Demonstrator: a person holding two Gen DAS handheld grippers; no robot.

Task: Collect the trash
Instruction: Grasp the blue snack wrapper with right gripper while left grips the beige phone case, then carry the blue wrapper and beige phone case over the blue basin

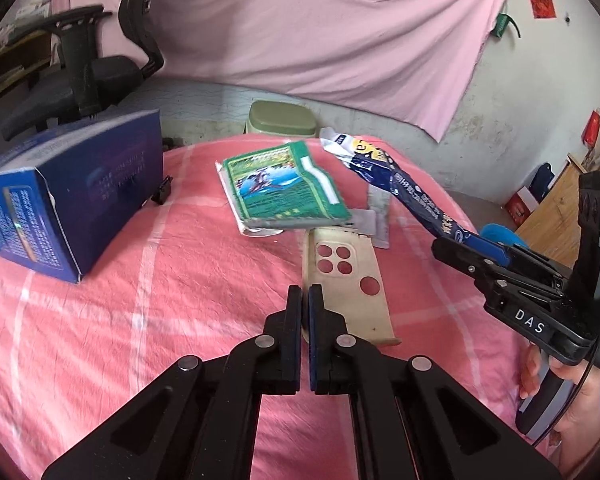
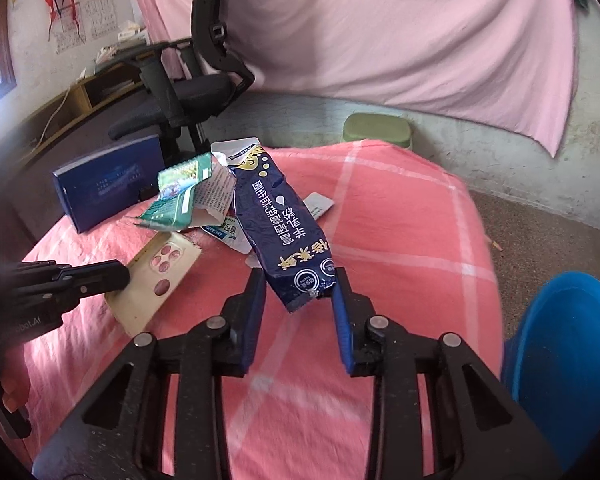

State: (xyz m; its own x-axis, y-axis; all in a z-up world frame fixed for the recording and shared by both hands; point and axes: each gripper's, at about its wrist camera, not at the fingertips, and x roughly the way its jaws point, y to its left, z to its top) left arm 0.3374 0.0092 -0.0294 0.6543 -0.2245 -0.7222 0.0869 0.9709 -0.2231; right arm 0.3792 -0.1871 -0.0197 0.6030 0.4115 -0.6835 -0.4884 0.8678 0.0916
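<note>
Right gripper [image 2: 298, 292] pinching the dark blue wrapper [image 2: 278, 216] by its end above the pink table [image 2: 400, 240], left gripper [image 1: 305, 300] pressed together empty beside the phone case [image 1: 346, 280]: loose hold, likely slip before reaching the blue bin [image 2: 568, 352].

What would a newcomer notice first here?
The dark blue wrapper, held up off the pink checked cloth by the right gripper, dominates the middle. Next comes the cream phone case, with the shut left gripper at its edge, and the green packet lying just beyond it.
</note>
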